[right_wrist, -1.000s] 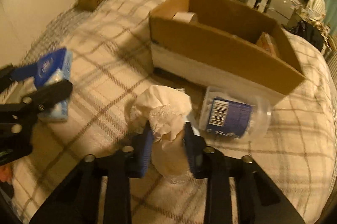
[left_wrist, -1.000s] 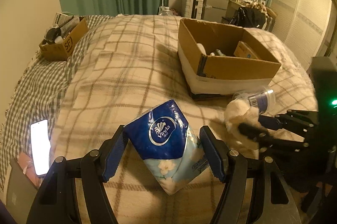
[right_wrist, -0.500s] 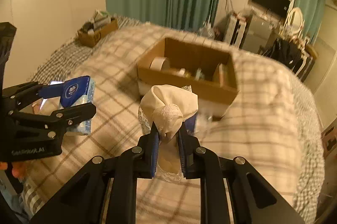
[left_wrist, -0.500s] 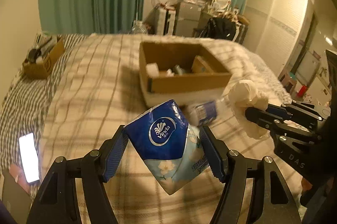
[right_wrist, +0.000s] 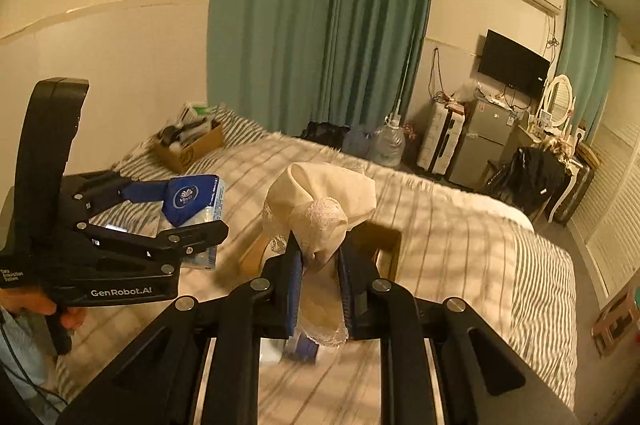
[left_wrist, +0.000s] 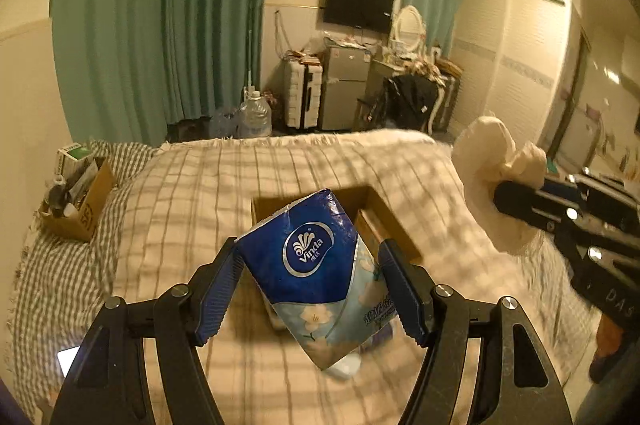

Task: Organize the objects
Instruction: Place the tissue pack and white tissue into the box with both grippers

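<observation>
Below jaws: plaid bed [left_wrist: 304, 161], green curtains [left_wrist: 160, 21] behind.

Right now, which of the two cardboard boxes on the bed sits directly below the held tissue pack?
The larger open cardboard box mid-bed, partly hidden behind the tissue pack. The smaller cardboard box sits far off at the bed's left edge, stuffed with clutter.

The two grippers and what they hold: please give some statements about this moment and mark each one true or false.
1. The left gripper grips a blue tissue pack. True.
2. The right gripper is open with nothing in it. False: it is shut on a cream cloth bundle.
3. The tissue pack lies on the bed. False: it is held in the air above it.
4. A small cardboard box sits at the bed's far left edge. True.
</observation>
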Tool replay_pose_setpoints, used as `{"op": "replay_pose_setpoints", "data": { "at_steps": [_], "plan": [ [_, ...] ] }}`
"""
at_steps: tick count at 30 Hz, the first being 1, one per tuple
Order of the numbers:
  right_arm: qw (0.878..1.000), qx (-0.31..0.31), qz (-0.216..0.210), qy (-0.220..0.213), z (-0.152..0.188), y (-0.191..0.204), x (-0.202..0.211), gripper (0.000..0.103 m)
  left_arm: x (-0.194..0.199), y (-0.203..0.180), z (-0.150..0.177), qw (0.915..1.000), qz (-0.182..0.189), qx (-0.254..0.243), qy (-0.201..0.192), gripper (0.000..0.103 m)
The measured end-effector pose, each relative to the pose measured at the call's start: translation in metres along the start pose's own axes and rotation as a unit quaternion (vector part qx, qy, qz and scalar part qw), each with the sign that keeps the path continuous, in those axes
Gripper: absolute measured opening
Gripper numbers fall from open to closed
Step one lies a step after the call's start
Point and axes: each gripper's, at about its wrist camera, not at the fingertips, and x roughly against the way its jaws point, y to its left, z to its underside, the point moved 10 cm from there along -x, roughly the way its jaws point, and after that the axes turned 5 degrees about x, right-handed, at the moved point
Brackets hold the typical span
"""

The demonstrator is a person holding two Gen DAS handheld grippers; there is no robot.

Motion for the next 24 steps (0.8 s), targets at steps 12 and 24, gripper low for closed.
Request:
{"op": "replay_pose_setpoints", "data": {
  "at_steps": [12,24],
  "plan": [
    [0.997,-0.045,-0.008,0.059,-0.024,-0.057,-0.147,0.015,-0.134,0.015,-0.031,0.9991,-0.002,0.008,0.041,0.071],
    [0.987,-0.081,-0.052,0.13,0.056,-0.064,-0.254,0.017,-0.229,0.031,0.022,0.994,-0.015,-0.016,0.107,0.073]
  ]
}}
